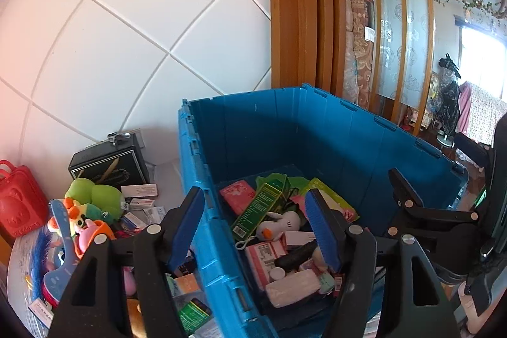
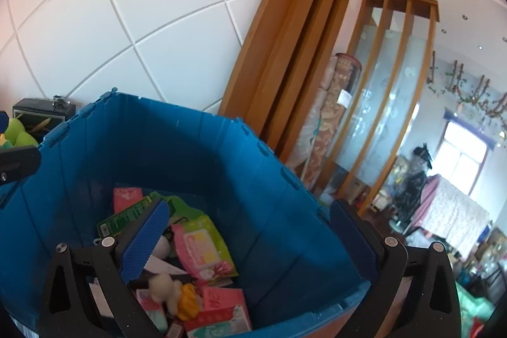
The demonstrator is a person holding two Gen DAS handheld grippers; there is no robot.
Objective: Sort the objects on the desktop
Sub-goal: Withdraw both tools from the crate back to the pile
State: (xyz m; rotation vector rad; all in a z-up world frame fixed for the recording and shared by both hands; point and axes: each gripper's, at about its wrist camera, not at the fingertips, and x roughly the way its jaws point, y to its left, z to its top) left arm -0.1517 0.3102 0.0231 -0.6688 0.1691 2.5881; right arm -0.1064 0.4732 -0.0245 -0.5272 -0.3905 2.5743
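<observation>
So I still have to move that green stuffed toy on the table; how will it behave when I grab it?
The green stuffed toy looks plush and rounded, so it will probably squash between the pads and feel light. It leans on other toys, so pulling it may drag neighbours. Unlikely to break or slip.

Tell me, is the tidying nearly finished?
Partly. The blue crate already holds packets and a small white duck toy. Both grippers, left and right, are open and hold nothing. Left: the green plush and small boxes still outside the crate.
</observation>
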